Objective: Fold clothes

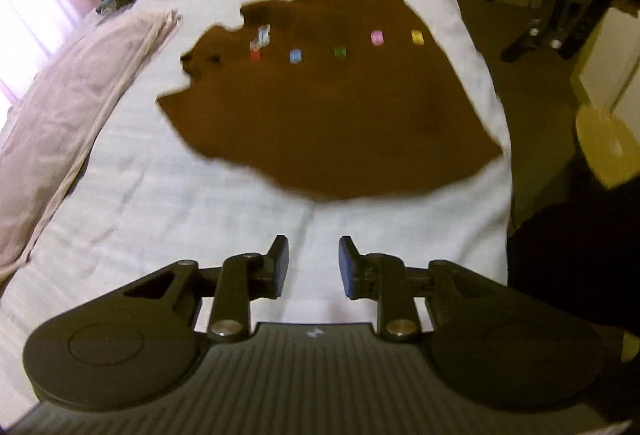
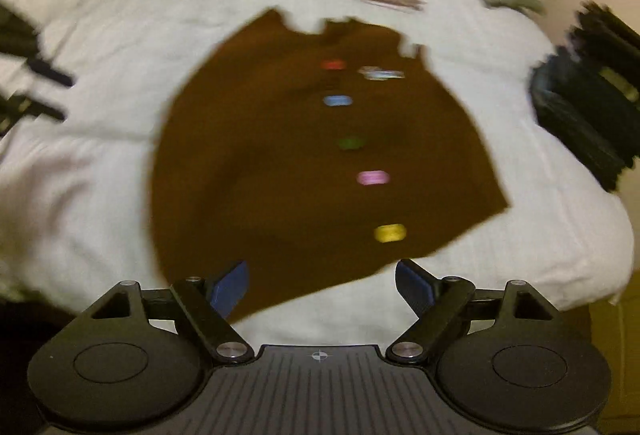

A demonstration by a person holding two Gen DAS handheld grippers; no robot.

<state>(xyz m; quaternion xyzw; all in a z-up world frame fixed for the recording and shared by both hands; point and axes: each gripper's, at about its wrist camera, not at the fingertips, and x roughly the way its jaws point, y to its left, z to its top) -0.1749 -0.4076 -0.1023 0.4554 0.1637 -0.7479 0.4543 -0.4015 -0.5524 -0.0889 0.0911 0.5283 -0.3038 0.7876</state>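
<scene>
Left wrist view: the left gripper (image 1: pixel 313 264) hung over the white bedcover (image 1: pixel 160 195), its jaws a little apart with only sheet between them. The brown garment (image 1: pixel 320 123) lay spread at twelve o'clock, a row of coloured patches (image 1: pixel 340 52) across it. A pink folded cloth (image 1: pixel 72 95) lay at nine o'clock.

Right wrist view, blurred: the right gripper (image 2: pixel 322 285) stood wide apart, gripping nothing, over the garment's near edge at six o'clock.
</scene>
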